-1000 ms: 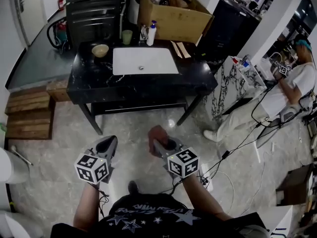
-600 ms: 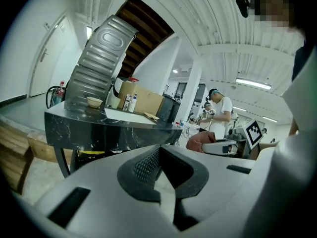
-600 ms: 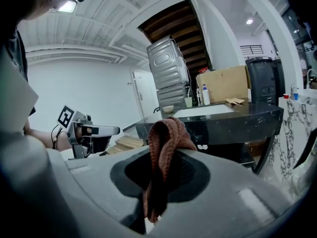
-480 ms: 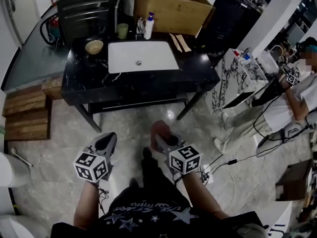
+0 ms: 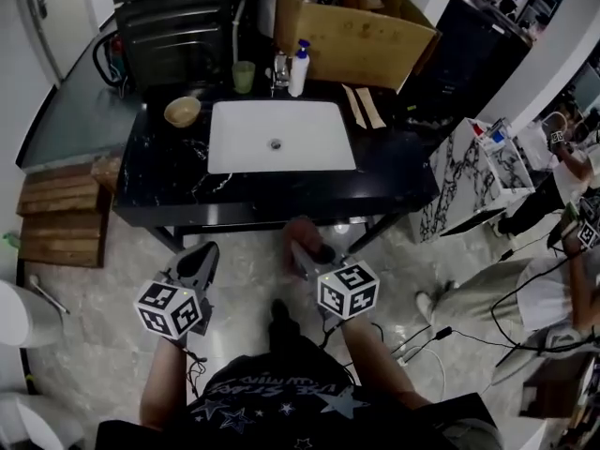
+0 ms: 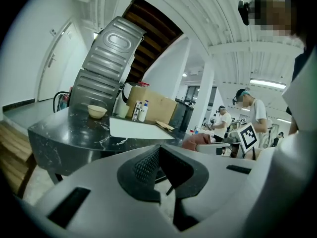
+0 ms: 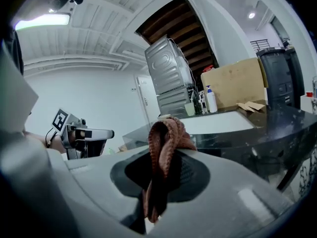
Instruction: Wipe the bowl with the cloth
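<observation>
Plainly, the right gripper (image 5: 306,257) was clamped on the cloth (image 7: 165,135); the left gripper (image 5: 198,263) was closed and empty, both well apart from the bowl (image 5: 182,111).

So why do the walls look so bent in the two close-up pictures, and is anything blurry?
Left gripper view: wide lens bows the ceiling and door, corners black, mosaic patch top right. Right gripper view: same bowing, ceiling lamp glares, cloth looms large. Head view: less bent, darker.
</observation>
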The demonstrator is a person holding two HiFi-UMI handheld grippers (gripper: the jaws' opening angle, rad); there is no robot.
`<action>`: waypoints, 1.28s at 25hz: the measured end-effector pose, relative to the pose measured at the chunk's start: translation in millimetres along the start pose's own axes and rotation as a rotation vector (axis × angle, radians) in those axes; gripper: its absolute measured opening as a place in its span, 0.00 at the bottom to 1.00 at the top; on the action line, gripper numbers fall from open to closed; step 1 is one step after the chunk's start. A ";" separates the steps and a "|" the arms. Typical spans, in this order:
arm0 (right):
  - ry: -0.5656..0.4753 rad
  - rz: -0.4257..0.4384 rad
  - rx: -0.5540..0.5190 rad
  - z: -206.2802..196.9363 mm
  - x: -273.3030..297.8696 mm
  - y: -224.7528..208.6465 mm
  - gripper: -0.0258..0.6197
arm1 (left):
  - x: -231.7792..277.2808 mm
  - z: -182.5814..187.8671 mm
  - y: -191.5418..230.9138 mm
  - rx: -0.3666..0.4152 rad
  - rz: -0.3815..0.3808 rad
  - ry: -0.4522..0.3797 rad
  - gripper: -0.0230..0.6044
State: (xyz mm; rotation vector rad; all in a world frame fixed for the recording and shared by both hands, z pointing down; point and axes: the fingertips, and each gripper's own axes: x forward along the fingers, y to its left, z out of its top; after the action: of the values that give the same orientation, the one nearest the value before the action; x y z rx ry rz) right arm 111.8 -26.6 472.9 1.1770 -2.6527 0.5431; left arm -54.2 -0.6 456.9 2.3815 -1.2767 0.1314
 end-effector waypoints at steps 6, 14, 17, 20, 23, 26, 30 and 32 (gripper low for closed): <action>0.002 0.047 -0.012 31.4 30.1 -48.2 0.13 | 39.3 16.0 14.6 -0.024 0.069 -0.002 0.05; 0.009 0.132 0.004 45.7 64.1 -82.9 0.13 | 69.0 27.1 37.1 -0.060 0.185 -0.015 0.05; 0.009 0.165 0.001 49.7 78.2 -85.9 0.13 | 70.1 35.2 42.5 -0.073 0.220 -0.064 0.05; -0.002 0.201 0.002 55.3 89.9 -82.0 0.13 | 63.9 36.5 49.1 -0.080 0.260 -0.075 0.05; 0.011 0.237 -0.001 57.1 107.8 -74.9 0.13 | 53.3 39.7 65.5 -0.081 0.315 -0.067 0.05; 0.029 0.256 -0.005 59.7 126.7 -65.5 0.13 | 42.0 45.8 84.0 -0.098 0.347 -0.067 0.05; 0.030 0.263 -0.025 66.6 149.3 -56.0 0.13 | 39.7 50.9 119.9 -0.118 0.352 -0.068 0.05; 0.026 0.241 -0.022 71.2 160.4 -59.9 0.13 | 48.8 54.3 139.6 -0.130 0.332 -0.061 0.05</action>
State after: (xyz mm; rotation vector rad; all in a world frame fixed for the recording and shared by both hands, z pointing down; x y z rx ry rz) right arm 47.7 -200.6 473.3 0.8425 -2.7878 0.5608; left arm -146.2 -128.1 467.5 2.0639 -1.6495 0.0724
